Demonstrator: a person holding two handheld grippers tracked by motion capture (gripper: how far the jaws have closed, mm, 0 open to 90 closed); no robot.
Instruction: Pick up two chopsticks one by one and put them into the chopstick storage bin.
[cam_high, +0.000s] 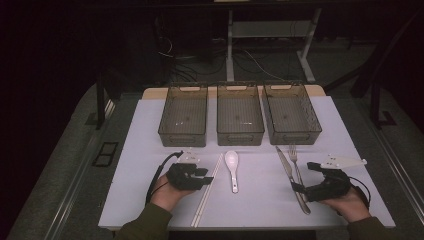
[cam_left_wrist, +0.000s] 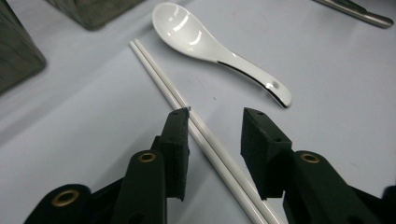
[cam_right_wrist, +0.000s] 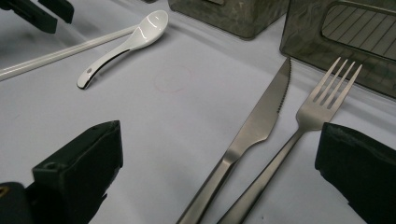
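chopsticks: pair of long white plastic chopsticks lying side by side on the white table mat, running between the left gripper's jaws; not pinched
left gripper: black two-jaw left gripper jaws spread apart, straddling the chopsticks, left pad just beside them
knife + fork: silver steel table knife and silver steel fork lie next to each other between the right gripper's jaws, near each other, tips toward the bins
right gripper: black two-jaw right gripper jaws wide apart, holding nothing
spoon: white ceramic soup spoon flat on mat just beside the chopsticks, between chopsticks and knife, bowl toward the bins
containers: three smoky translucent plastic bins in a row at far side of mat, side by side; nothing seen inside any
counts: 2 chopsticks, 1 spoon, 1 knife, 1 fork, 3 bins, 2 grippers
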